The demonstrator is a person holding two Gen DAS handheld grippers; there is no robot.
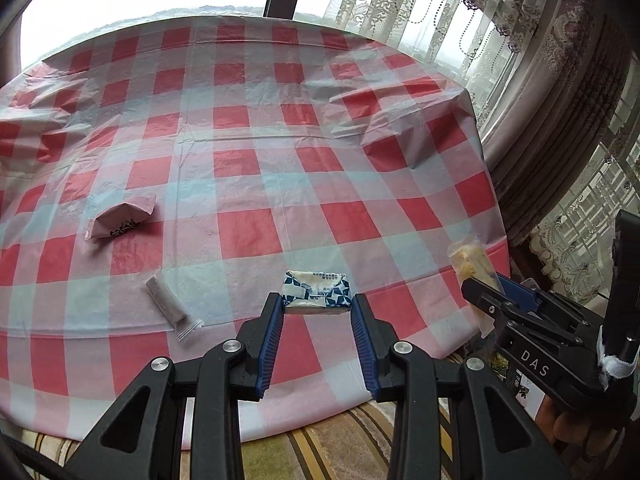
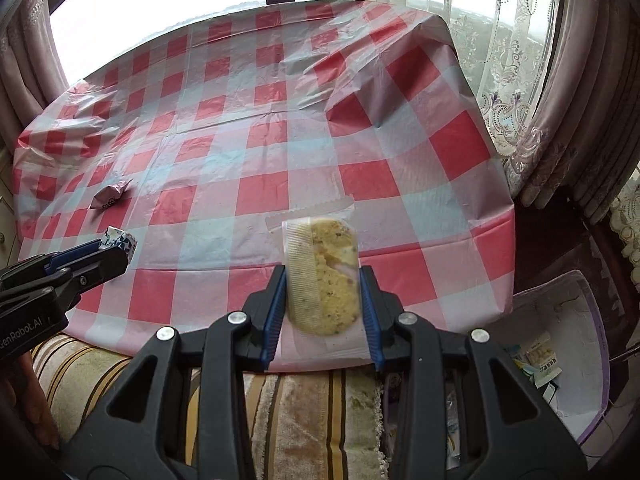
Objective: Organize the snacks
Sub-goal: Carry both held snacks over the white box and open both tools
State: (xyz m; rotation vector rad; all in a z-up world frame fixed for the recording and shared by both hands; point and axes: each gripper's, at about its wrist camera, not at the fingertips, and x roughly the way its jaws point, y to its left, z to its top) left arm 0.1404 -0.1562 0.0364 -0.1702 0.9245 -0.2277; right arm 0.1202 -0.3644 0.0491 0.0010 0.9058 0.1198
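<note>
My left gripper [image 1: 317,305] is shut on a small blue-and-white wrapped snack [image 1: 316,291], held above the near edge of the red-checked table [image 1: 256,148]. In the right wrist view that same blue-and-white snack [image 2: 120,242] shows at the left. My right gripper [image 2: 323,280] is shut on a clear packet with a yellow cake [image 2: 326,276] inside, also over the near table edge. The yellow cake packet [image 1: 474,266] appears at the right of the left wrist view. A pink wrapped snack [image 1: 120,220] and a clear stick packet [image 1: 168,304] lie on the cloth at the left.
A white box with a purple rim [image 2: 560,352] stands low at the right, beside the table, with several snack packets inside. A striped cushion [image 2: 304,412] lies under the grippers. Curtains [image 1: 560,112] hang at the right, with a window behind.
</note>
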